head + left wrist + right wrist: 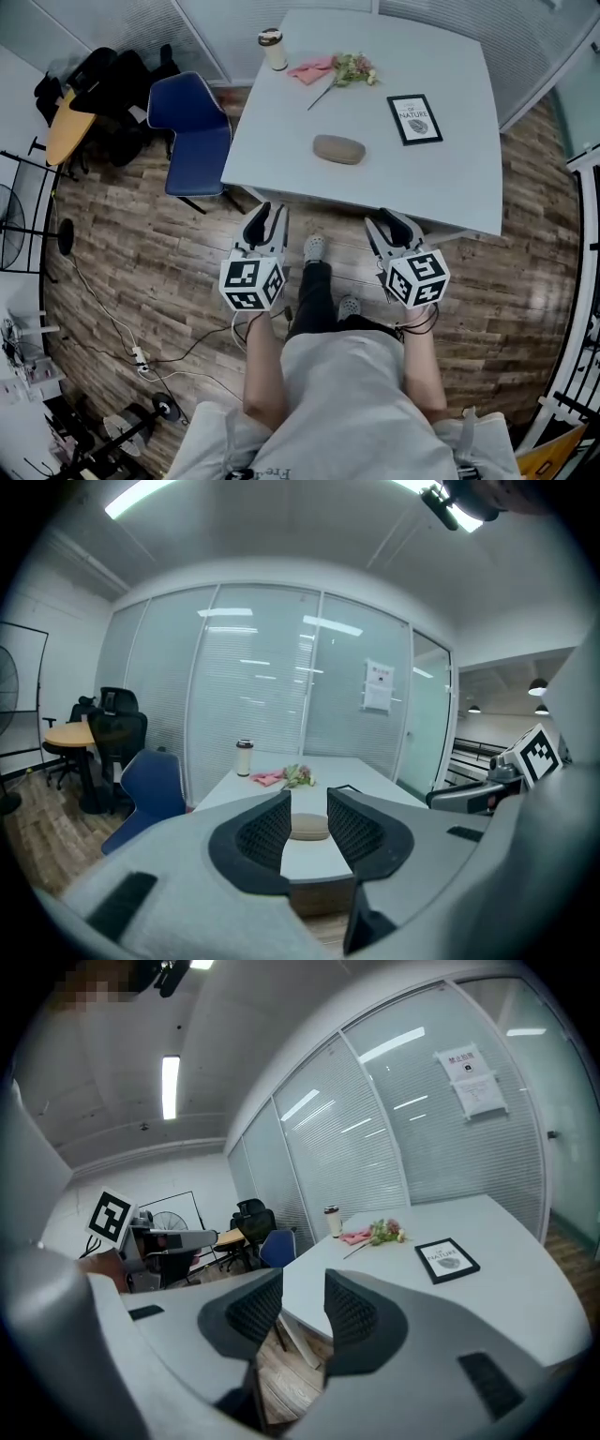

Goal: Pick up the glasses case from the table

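Your left tool (266, 216), right tool (394, 221) stood part-open, empty; narrow gap could've nudged glasses case (338, 149) across table (459, 178).

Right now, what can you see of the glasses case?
The glasses case is a tan-brown, rounded oblong shell, matte, possibly fabric or leatherette, and looks shut. It lies flat, long side across, on the white table, towards its near edge. Only the table touches it; nothing lies on or against it.

One glasses case (338, 149) — two tools (270, 214) (388, 219)
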Motion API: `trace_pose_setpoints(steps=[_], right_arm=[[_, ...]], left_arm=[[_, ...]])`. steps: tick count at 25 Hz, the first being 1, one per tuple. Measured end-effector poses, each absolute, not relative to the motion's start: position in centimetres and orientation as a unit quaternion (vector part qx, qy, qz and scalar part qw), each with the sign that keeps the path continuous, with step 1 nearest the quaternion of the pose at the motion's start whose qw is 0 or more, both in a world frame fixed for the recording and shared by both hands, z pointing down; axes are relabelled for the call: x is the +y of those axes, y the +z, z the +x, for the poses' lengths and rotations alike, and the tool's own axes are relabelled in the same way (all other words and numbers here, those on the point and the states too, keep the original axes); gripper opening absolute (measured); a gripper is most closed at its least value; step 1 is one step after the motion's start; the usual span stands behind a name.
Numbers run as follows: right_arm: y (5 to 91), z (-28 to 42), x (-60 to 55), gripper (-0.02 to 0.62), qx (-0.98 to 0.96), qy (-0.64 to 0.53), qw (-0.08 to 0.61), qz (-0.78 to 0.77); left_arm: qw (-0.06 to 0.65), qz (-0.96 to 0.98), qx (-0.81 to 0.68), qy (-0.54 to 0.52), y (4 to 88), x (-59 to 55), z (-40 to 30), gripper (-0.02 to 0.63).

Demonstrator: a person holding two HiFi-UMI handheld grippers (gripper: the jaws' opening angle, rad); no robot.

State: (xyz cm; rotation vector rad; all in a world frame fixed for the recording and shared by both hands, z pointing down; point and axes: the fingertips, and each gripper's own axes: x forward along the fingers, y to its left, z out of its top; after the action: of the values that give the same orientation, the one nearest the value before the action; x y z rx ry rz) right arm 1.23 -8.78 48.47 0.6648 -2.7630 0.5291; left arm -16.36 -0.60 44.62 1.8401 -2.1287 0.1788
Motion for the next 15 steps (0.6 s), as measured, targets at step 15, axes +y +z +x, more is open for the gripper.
trace_pose_setpoints(steps=[15], right_arm=[[52.4, -5.0, -21.9, 0.135, -0.918, 0.217, 0.144, 0.3]], left_arm=[[0.18, 0.71, -0.671, 0.11, 48.1, -17.9, -22.6, 0.118]])
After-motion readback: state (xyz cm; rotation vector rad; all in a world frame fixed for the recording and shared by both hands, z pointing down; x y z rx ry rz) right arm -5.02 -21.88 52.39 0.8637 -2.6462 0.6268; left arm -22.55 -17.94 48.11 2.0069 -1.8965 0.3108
